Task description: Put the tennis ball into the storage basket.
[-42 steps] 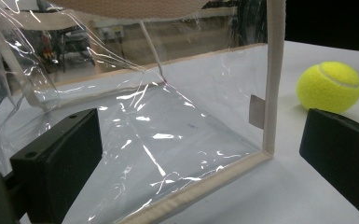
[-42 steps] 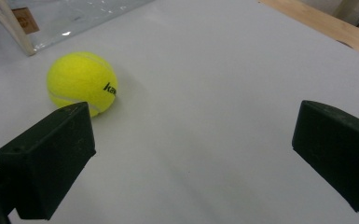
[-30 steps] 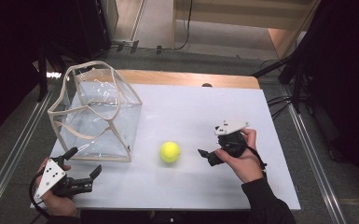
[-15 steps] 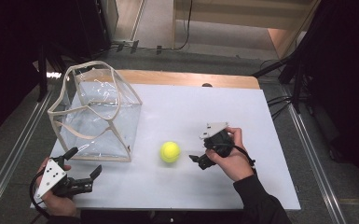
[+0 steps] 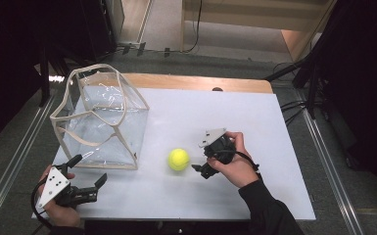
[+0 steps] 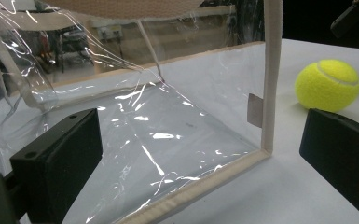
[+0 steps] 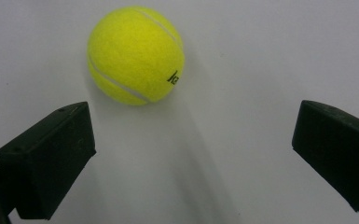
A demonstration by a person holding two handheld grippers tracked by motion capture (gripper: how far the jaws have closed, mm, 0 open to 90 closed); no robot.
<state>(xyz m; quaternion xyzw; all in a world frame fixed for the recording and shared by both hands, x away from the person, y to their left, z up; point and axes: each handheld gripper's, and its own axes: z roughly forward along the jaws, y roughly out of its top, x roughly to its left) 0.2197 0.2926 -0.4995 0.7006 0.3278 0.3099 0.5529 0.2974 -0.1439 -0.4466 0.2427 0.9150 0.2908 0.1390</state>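
On a white table top (image 5: 254,127) with a strip of bare wood along its far edge, a yellow tennis ball (image 5: 178,159) lies near the middle, and a clear plastic bag (image 5: 103,125) with beige fabric trim and handles stands open at the left. Grey carpeted floor, metal rails and dark stands surround the table, with cables trailing off at the right. From the high view the ball sits just right of the bag's near corner and just left of the right gripper (image 5: 199,170), apart from both. The right gripper view adds what the high view cannot: the ball's white seam and a bit of black lettering, with the ball (image 7: 135,55) resting on the bare surface ahead of the jaws and toward the left one, not between them, and the jaws spread wide and empty. The left gripper view shows the bag's trimmed corner (image 6: 265,93) close up, a small tag on its wall, and the ball (image 6: 327,85) beyond it. The left gripper (image 5: 89,175) lies low at the table's near left corner, held in a hand, jaws wide apart and pointing right. The right hand (image 5: 232,164), in a dark sleeve, angles its gripper down and left toward the ball.
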